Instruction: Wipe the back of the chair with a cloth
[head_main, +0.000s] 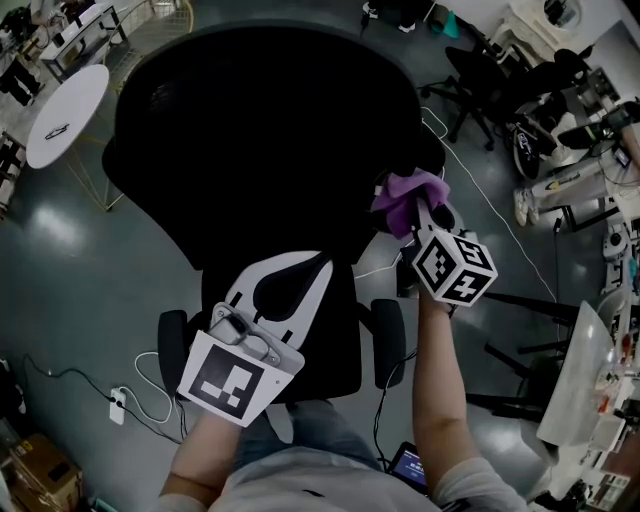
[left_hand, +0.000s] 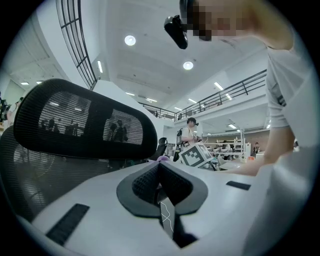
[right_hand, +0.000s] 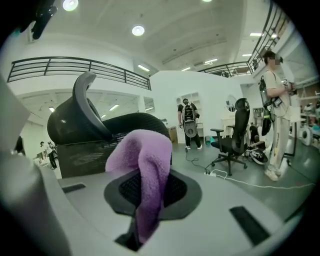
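Cloth (right_hand: 142, 165), purple and fluffy, is hanging pinched between the right gripper's (right_hand: 145, 200) jaws, bunching above them and trailing down between the pads. In the head view it is sitting at the right edge of the black mesh office chair's (head_main: 265, 130) back; whether it is touching the mesh is unclear. The left gripper (left_hand: 160, 182) is hovering nearer the person, between the armrests, with its jaws pressing together on nothing. A white round table (head_main: 65, 115) is standing at the far left.

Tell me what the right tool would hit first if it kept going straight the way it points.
Probably the black chair back, with the purple cloth clamped in the right tool touching first; depth is unclear.
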